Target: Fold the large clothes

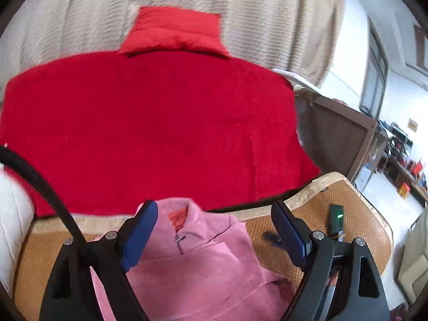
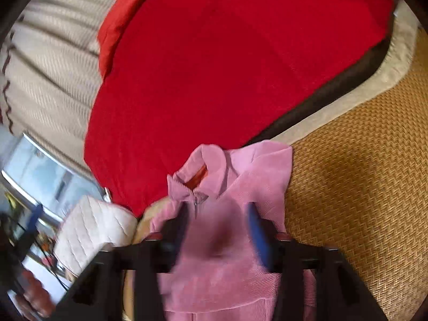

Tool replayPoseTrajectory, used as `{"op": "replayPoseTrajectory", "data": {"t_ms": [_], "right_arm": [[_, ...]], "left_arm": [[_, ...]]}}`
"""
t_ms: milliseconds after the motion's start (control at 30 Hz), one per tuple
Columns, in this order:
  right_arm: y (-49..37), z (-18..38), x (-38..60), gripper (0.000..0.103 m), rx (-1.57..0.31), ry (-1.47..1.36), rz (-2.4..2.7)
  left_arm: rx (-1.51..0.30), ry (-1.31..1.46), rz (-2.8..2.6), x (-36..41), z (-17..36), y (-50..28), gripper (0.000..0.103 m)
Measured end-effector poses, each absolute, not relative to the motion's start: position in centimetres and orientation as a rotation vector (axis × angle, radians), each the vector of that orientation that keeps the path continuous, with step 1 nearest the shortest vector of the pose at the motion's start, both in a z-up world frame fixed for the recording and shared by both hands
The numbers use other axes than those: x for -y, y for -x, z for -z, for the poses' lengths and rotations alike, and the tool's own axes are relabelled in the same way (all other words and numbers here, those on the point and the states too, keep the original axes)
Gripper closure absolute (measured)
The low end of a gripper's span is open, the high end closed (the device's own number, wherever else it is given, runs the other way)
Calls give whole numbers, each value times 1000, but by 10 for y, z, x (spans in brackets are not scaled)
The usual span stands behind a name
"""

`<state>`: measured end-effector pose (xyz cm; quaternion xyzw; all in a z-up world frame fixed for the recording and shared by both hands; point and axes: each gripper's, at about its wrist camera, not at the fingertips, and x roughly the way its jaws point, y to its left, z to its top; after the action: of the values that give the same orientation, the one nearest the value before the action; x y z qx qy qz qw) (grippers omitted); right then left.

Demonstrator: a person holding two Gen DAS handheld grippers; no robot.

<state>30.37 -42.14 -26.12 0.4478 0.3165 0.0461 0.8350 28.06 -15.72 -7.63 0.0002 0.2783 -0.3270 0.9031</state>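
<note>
Left hand-held gripper (image 1: 214, 230) and right hand-held gripper (image 2: 218, 227) both gape, empty

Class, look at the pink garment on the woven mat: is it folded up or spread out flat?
Folded, at least partly: the pink garment lies as a narrow bundle, collar on top, no sleeves spread out. How neatly, cannot tell.

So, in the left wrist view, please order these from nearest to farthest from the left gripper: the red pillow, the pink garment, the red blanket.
From the left gripper:
1. pink garment, directly under the open jaws, on the woven mat.
2. red blanket, just beyond the garment's collar, across the middle.
3. red pillow, behind the blanket, at the top.
</note>
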Motion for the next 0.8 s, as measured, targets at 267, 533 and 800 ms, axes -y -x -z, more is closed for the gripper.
{"op": "replayPoseTrajectory", "data": {"t_ms": [267, 533, 800], "right_arm": [[-310, 256, 387, 38, -709, -829, -181], [-334, 276, 317, 63, -862, -543, -181], [-343, 272, 311, 62, -833, -492, -151]], "left_arm": [[-819, 99, 256, 56, 192, -341, 16], [-922, -91, 126, 59, 278, -341, 16], [-859, -200, 156, 72, 291, -330, 16]]}}
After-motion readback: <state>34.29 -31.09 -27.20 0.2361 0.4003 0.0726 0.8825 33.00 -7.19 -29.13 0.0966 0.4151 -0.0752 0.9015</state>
